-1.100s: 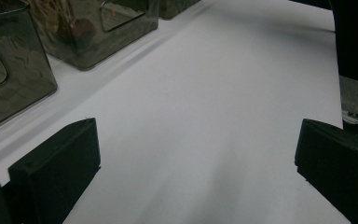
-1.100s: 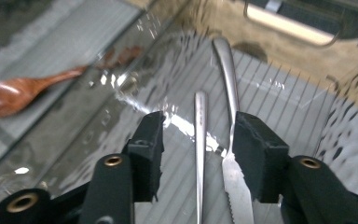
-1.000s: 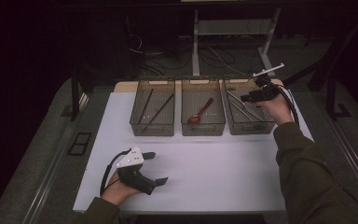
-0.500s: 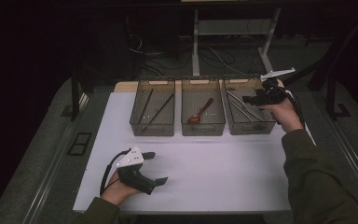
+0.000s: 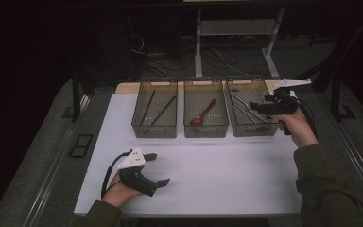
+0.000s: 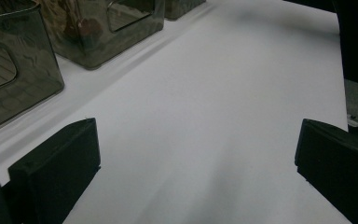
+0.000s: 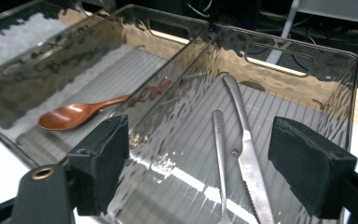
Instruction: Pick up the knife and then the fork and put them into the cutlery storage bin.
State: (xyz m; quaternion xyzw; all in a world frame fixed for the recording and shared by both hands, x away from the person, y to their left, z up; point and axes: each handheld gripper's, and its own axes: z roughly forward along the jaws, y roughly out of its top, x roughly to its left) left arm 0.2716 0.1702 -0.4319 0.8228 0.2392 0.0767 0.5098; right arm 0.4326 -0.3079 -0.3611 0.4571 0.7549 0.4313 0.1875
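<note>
Three clear smoky bins stand in a row at the back of the white mat. The right bin (image 5: 254,128) (image 7: 303,52) holds a serrated metal knife (image 7: 245,140) and a second metal utensil (image 7: 218,140). My right gripper (image 5: 254,107) (image 7: 200,149) hovers over that bin's near right side. It is open, its jaws have just been opening, and nothing is between them. The middle bin (image 5: 205,130) holds a wooden spoon (image 5: 203,113) (image 7: 81,114). My left gripper (image 5: 158,169) (image 6: 196,154) rests open and empty on the mat near the front left.
The left bin (image 5: 153,131) holds dark thin sticks (image 5: 163,111). The white mat (image 5: 227,175) stretches bare between the bins and the front edge. Table legs and cables stand in the dark beyond the bins.
My right hand has drawn back a little toward the person and to the right above the right bin, and its jaws stand wider. The left gripper has not moved.
</note>
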